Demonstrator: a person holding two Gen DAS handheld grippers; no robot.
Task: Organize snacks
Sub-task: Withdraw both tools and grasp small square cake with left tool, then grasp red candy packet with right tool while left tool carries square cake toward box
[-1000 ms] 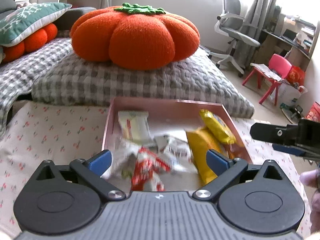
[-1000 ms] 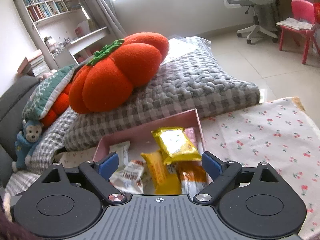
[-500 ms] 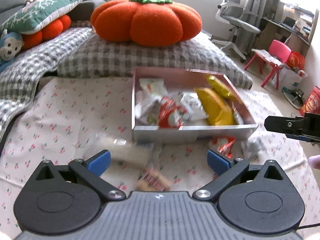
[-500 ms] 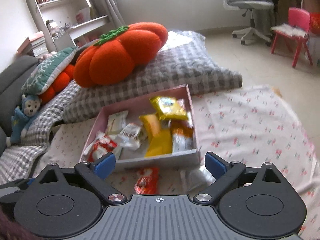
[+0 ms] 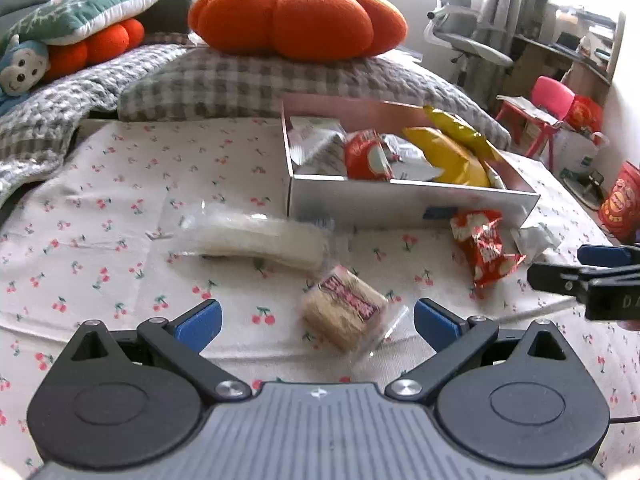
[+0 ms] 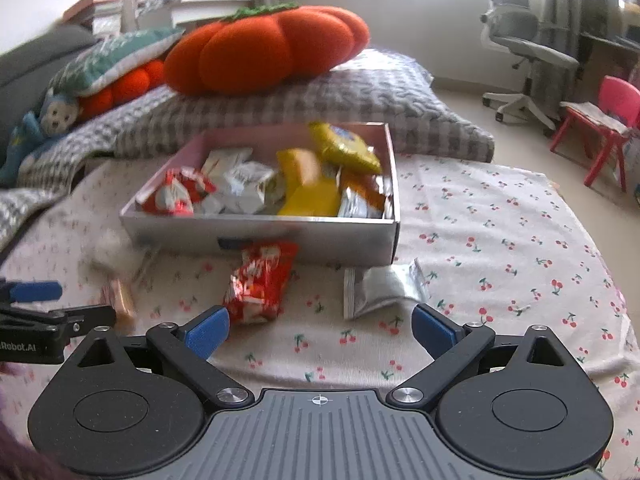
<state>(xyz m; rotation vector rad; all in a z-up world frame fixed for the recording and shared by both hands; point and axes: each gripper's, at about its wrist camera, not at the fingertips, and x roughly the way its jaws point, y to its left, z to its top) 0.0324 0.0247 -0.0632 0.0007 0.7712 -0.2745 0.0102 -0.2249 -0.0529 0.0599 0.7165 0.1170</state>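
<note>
A pink-lined box (image 5: 400,200) holds several snack packets, red, white and yellow. On the cherry-print cloth (image 5: 120,184) in front of it lie a white packet (image 5: 256,240), a brown cake in clear wrap (image 5: 344,314), a red packet (image 5: 484,248) and a silver packet (image 5: 536,238). My left gripper (image 5: 318,320) is open, low over the cloth, with the brown cake just ahead between its fingers, untouched. My right gripper (image 6: 320,328) is open and holds nothing; the red packet (image 6: 260,284) and the silver packet (image 6: 380,286) lie just ahead of it, before the box (image 6: 260,236).
A large orange pumpkin cushion (image 5: 296,16) sits on a grey checked cushion (image 5: 280,80) behind the box. A monkey plush (image 5: 20,68) and more pillows are at the far left. An office chair (image 6: 520,44) and a pink chair (image 6: 608,120) stand on the floor to the right.
Both grippers have drawn back from over the box and come down toward the cloth. The loose packets in front of the box have come into view. The right view has rolled level.
</note>
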